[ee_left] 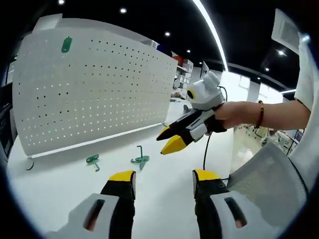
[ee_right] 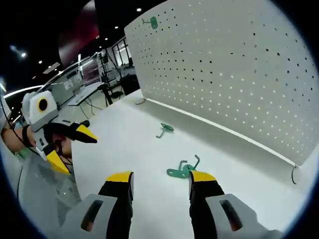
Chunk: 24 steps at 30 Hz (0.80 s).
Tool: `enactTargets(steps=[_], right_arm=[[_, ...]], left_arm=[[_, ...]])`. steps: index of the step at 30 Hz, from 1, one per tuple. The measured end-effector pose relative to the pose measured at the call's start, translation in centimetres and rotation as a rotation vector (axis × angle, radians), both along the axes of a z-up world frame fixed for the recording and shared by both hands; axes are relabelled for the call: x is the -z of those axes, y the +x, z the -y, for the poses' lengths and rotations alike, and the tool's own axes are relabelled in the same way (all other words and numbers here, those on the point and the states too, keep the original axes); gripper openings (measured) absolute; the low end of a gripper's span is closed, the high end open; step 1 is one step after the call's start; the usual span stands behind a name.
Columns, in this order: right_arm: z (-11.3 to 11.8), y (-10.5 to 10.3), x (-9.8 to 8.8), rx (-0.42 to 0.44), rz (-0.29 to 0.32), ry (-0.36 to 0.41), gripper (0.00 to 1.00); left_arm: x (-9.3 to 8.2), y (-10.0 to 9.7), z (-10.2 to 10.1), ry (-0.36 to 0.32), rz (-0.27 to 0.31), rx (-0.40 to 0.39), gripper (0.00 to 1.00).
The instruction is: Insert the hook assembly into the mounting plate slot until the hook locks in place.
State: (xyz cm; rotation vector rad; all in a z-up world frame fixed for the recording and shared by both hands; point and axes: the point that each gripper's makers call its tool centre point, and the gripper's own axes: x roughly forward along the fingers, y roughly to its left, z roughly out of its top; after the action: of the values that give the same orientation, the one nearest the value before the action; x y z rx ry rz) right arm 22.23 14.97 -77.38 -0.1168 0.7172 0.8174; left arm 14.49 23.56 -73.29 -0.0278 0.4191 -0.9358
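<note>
A white pegboard mounting plate [ee_left: 94,94] [ee_right: 224,64] stands upright on the white table. One green hook [ee_left: 66,45] [ee_right: 151,22] hangs near its top corner. Two more green hook assemblies lie on the table in front of it: one [ee_left: 92,160] [ee_right: 164,129] nearer the board, the other [ee_left: 140,159] [ee_right: 182,170] just beyond my right gripper's jaws. My left gripper [ee_left: 164,177] [ee_right: 75,152] is open and holds nothing. My right gripper [ee_right: 160,178] [ee_left: 168,141], held in a hand [ee_left: 239,114], hovers above the table, open, with nothing in it.
A grey mesh chair back [ee_left: 269,174] [ee_right: 35,199] sits close on the person's side. The table [ee_left: 60,184] [ee_right: 124,144] has bare white surface around the hooks. The board's foot [ee_left: 30,163] [ee_right: 294,174] rests on the table. Desks and shelving stand in the background.
</note>
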Motion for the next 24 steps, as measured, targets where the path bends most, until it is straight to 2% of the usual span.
enactTargets(steps=[6, 12, 24], right_arm=[[0.4, 0.6, 0.8, -0.008, -0.021, -0.021, 0.44], [0.4, 1.2, 1.3, -0.012, -0.037, -0.023, 0.44], [0.5, 2.4, 2.5, -0.058, -0.064, -0.077, 0.44]], left_arm=[[-0.1, -0.4, 0.2, -0.005, 0.007, 0.014, 0.59], [-0.1, -0.8, 0.5, -0.011, 0.009, 0.032, 0.64], [0.1, -1.3, 0.5, -0.025, -0.016, 0.039, 0.57]])
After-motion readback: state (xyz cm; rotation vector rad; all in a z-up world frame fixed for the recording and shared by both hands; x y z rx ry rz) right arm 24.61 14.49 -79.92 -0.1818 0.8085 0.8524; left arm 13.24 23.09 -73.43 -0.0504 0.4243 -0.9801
